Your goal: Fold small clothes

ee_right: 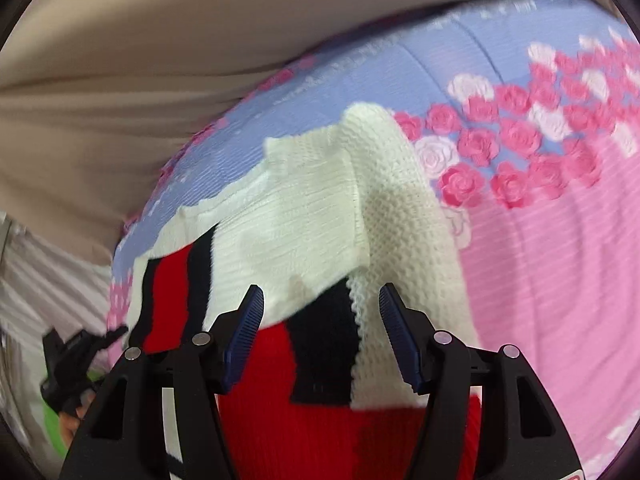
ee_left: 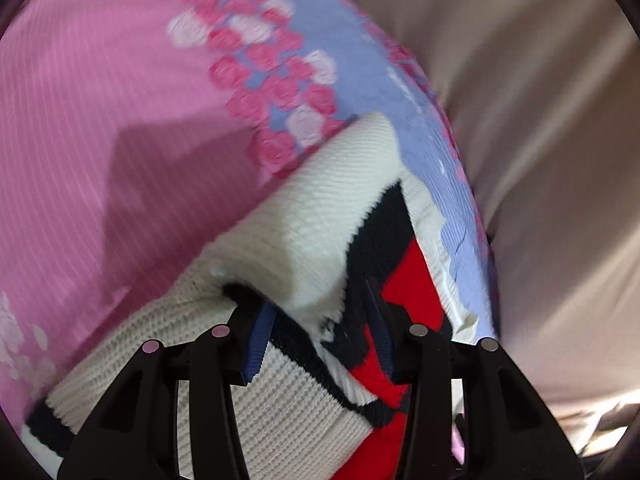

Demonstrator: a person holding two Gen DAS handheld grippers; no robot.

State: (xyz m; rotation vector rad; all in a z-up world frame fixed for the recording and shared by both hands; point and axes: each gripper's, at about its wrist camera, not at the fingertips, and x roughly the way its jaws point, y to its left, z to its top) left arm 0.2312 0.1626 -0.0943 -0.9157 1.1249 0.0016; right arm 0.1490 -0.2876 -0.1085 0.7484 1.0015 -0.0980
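Observation:
A small knitted sweater (ee_left: 316,216), cream with black and red stripes, lies on a pink and lilac rose-print bedspread (ee_left: 100,100). In the left wrist view my left gripper (ee_left: 320,332) has its jaws wide apart around a bunched fold of the sweater; whether they grip it I cannot tell. In the right wrist view the sweater (ee_right: 312,208) lies partly folded under my right gripper (ee_right: 322,324), which is open above its red and black part. The other gripper (ee_right: 68,360) shows at the lower left there.
The bedspread (ee_right: 560,260) ends at a beige sheet or curtain (ee_left: 540,120) along its far edge, also in the right wrist view (ee_right: 140,60). A green object (ee_right: 52,420) sits low at the left.

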